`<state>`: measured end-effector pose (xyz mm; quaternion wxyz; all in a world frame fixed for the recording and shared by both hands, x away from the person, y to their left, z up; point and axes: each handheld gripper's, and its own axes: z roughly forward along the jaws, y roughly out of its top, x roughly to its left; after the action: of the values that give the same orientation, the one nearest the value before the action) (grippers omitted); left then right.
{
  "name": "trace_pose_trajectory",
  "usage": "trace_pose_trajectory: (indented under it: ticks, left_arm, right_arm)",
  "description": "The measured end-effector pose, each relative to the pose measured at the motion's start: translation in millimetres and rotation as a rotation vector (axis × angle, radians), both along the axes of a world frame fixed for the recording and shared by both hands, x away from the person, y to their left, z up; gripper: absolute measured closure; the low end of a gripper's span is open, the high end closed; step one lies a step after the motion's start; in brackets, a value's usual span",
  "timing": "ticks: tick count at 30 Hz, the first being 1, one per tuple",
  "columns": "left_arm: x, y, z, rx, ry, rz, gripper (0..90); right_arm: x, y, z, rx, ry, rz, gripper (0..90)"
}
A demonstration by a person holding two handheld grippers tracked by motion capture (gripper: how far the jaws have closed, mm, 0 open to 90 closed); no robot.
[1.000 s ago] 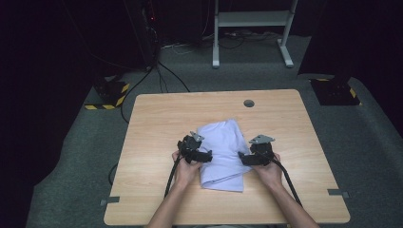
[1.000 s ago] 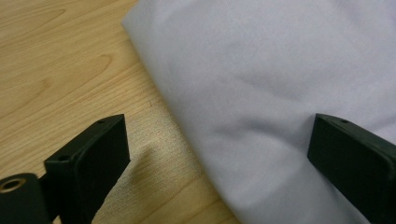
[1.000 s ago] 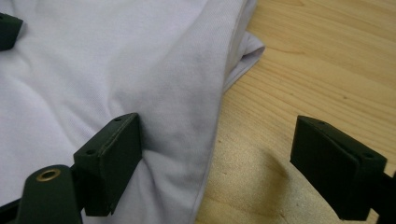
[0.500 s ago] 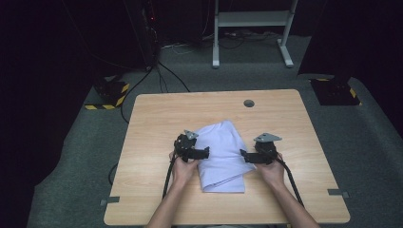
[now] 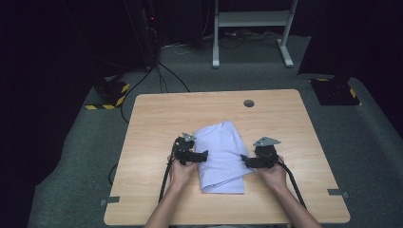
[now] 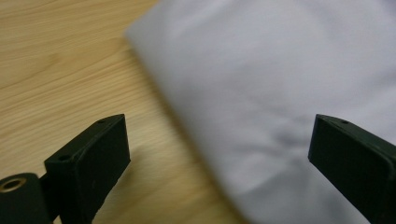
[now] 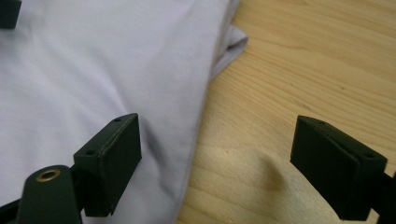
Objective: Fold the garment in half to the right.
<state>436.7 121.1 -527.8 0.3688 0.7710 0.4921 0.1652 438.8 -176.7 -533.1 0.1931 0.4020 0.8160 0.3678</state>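
Observation:
A folded pale lilac cloth (image 5: 221,156) lies in the middle of the wooden table (image 5: 157,118). My left gripper (image 5: 203,156) sits at the cloth's left edge, jaws open and pointing right. In the left gripper view that gripper (image 6: 217,128) straddles the cloth (image 6: 280,70) edge over bare wood (image 6: 56,60), holding nothing. My right gripper (image 5: 244,160) is at the cloth's right edge, pointing left. In the right gripper view this gripper (image 7: 215,126) is open across the cloth (image 7: 93,70) edge and the table (image 7: 303,60). A folded corner (image 7: 236,42) sticks out.
A round cable hole (image 5: 248,103) sits near the table's far edge. On the floor beyond are a white stand (image 5: 247,19), dark cables (image 5: 166,78) and two black-and-yellow striped blocks (image 5: 111,92) (image 5: 335,90). Bare wood surrounds the cloth on all sides.
Both grippers have slid outward off the cloth's top to its side edges and slightly toward the person. The cloth lies as before.

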Motion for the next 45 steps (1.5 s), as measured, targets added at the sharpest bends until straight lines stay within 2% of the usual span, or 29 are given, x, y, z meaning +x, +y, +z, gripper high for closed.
trace_pose_trajectory:
  ticks: [1, 4, 6, 8, 11, 13, 15, 18, 20, 21, 22, 23, 25, 29, 30, 31, 33, 34, 36, 37, 38, 39, 42, 45]
  left_arm:
    - [-3.7, -5.2, 2.2, 0.004, -0.009, -0.02, 4.6]
    - [-13.9, -22.2, 4.7, 0.048, -0.012, -0.075, 3.5]
    - [-18.0, -29.3, 0.3, 0.103, -0.012, -0.092, 2.5]
    - [-20.7, -29.8, -6.5, 0.149, -0.009, -0.083, 3.9]
    - [-24.8, -21.6, -7.1, 0.143, -0.015, -0.073, 5.0]
    - [-25.7, -16.0, -7.7, 0.12, -0.003, -0.061, 5.0]
    - [-24.4, -15.8, -8.1, 0.106, 0.004, -0.053, 4.4]
    - [-22.7, -22.3, -8.5, 0.101, 0.007, -0.049, 2.9]
    - [-18.7, -28.3, -9.0, 0.121, 0.006, -0.047, 1.2]
    - [-16.7, -28.9, -8.9, 0.129, 0.004, -0.044, 1.0]
    - [-13.6, -29.4, -8.9, 0.136, -0.001, -0.043, 1.6]
    - [-10.8, -29.7, -8.9, 0.135, 0.001, -0.041, 1.7]
    - [-1.4, -30.7, -8.8, 0.132, 0.003, -0.041, 2.0]
    - [20.9, -33.9, -5.8, 0.138, 0.015, -0.025, 2.1]
    - [21.7, -34.6, -4.1, 0.133, 0.017, -0.017, 2.4]
    - [19.9, -35.7, -1.5, 0.116, 0.012, -0.014, 3.5]
    - [10.7, -37.8, 2.9, 0.099, -0.016, -0.042, 3.0]
    - [5.5, -39.8, 3.7, 0.112, -0.02, -0.057, 3.4]
    - [2.6, -42.7, 1.3, 0.141, -0.011, -0.068, 3.4]
    - [3.2, -43.6, -1.8, 0.157, -0.002, -0.069, 3.4]
    - [3.8, -42.5, -4.9, 0.152, 0.007, -0.068, 3.4]
    - [3.6, -39.7, -5.1, 0.146, 0.005, -0.07, 3.2]
    - [-0.7, -30.1, -3.8, 0.174, -0.013, -0.06, 5.6]
    - [-1.6, -11.5, -4.5, 0.157, 0.008, -0.036, 6.9]
  right_arm:
    - [-0.8, 2.1, 1.1, 0.013, -0.002, 0.01, 15.6]
    - [-7.2, 7.9, 1.1, -0.005, -0.016, 0.038, 15.5]
    - [-12.8, 8.4, -1.2, -0.015, -0.021, 0.052, 15.4]
    - [-16.6, 3.9, -4.2, -0.015, -0.02, 0.045, 15.3]
    - [-17.6, -8.4, -8.7, -0.013, 0.007, 0.024, 14.3]
    - [-21.8, -15.1, -6.4, -0.026, -0.018, 0.004, 14.2]
    - [-28.4, -15.2, -3.3, 0.009, -0.031, 0.043, 14.0]
    - [-38.5, -4.3, -0.2, 0.021, -0.047, 0.12, 13.1]
    - [-41.4, 6.5, -1.9, 0.0, -0.047, 0.161, 12.8]
    - [-39.3, 13.9, -6.9, -0.041, -0.034, 0.168, 11.6]
    - [-36.9, 15.2, -9.0, -0.027, -0.026, 0.169, 12.0]
    - [-32.7, 15.1, -8.9, -0.017, -0.009, 0.159, 11.7]
    - [-25.5, 15.3, -8.9, -0.035, -0.025, 0.128, 12.1]
    - [-3.0, 14.0, -8.0, -0.027, -0.001, 0.059, 12.0]
    - [1.3, 14.2, -6.8, -0.034, 0.001, 0.043, 11.8]
    - [1.8, 14.3, -5.8, -0.035, -0.003, 0.042, 11.6]
    - [-4.7, 13.9, -2.1, -0.011, -0.018, 0.068, 11.8]
    - [-10.4, 14.2, -1.3, -0.002, -0.025, 0.087, 11.9]
    - [-19.5, 16.3, -2.7, -0.015, -0.035, 0.134, 11.8]
    - [-22.3, 17.8, -4.7, -0.028, -0.031, 0.149, 11.8]
    - [-23.3, 19.5, -7.5, -0.048, -0.03, 0.159, 11.0]
    - [-22.9, 19.6, -9.4, -0.055, -0.022, 0.161, 10.9]
    - [-20.6, 13.6, -9.5, -0.055, -0.022, 0.153, 11.0]
    - [-19.0, 3.0, -9.4, -0.053, -0.018, 0.125, 11.0]
